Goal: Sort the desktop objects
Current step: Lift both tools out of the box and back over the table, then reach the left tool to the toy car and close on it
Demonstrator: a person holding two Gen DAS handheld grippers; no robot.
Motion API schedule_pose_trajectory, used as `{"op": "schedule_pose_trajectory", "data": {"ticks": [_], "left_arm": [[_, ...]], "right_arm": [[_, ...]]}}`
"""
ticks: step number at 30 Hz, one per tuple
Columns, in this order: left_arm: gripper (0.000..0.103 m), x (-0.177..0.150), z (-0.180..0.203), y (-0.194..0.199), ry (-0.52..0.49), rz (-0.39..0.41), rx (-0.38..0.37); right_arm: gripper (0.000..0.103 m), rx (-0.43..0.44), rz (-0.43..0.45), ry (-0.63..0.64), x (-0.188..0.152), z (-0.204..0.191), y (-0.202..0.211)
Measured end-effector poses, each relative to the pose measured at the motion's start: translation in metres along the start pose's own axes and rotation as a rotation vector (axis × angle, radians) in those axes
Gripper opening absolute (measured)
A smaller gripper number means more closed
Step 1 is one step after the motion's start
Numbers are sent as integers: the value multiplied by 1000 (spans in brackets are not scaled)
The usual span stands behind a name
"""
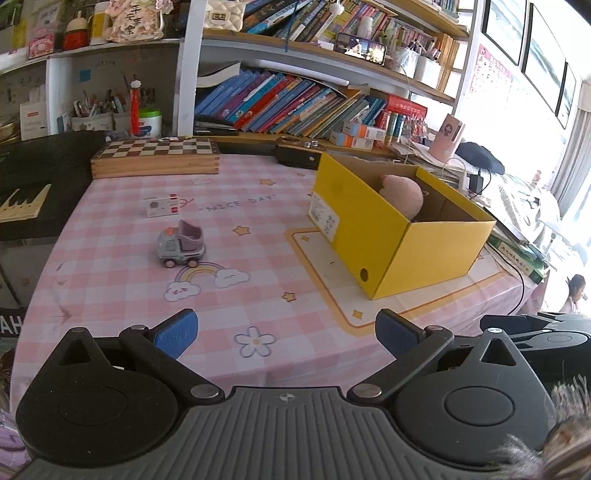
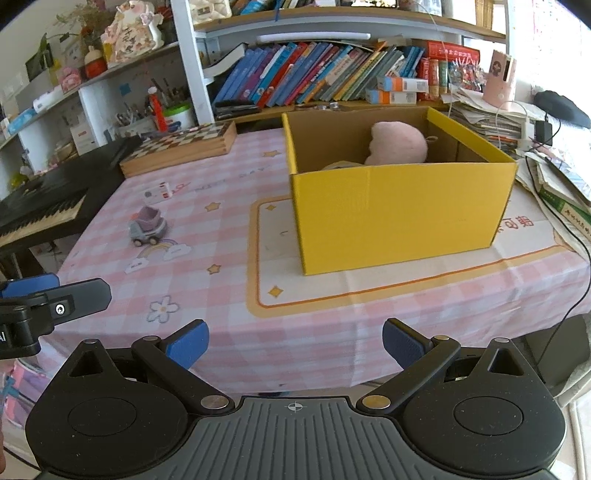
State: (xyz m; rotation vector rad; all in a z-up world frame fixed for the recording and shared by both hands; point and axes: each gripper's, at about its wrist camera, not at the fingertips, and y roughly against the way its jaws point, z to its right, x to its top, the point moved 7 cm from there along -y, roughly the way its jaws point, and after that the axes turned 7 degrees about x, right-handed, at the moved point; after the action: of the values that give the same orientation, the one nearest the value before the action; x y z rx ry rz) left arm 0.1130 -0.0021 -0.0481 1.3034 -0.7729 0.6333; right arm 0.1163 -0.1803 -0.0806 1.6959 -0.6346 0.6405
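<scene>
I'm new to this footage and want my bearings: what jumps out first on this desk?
The yellow box dominates the right half of the pink checked tablecloth, open-topped with a pink plush inside. To its left a small toy truck stands by a printed rainbow, with a little white card box beyond it and a chessboard at the far edge. Both tongs, left and right, hover open and empty at the near edge.

Tabletop (image 1: 258, 206) under a pink checked cloth (image 2: 207, 236). Behind it, white shelving (image 1: 184, 74) with 2 visible tiers of leaning books (image 1: 280, 99). Left, a black keyboard (image 2: 40, 206). Right, a bright window (image 1: 532, 33) admitting strong daylight.
</scene>
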Motion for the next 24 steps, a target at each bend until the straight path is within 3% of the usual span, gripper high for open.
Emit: {"op": "schedule_pose_trajectory", "data": {"ticks": [24], "left_arm": [[103,0,-71,14,61,36,50]], "right_arm": [[98,93,24,150,15,-82,-21]]}}
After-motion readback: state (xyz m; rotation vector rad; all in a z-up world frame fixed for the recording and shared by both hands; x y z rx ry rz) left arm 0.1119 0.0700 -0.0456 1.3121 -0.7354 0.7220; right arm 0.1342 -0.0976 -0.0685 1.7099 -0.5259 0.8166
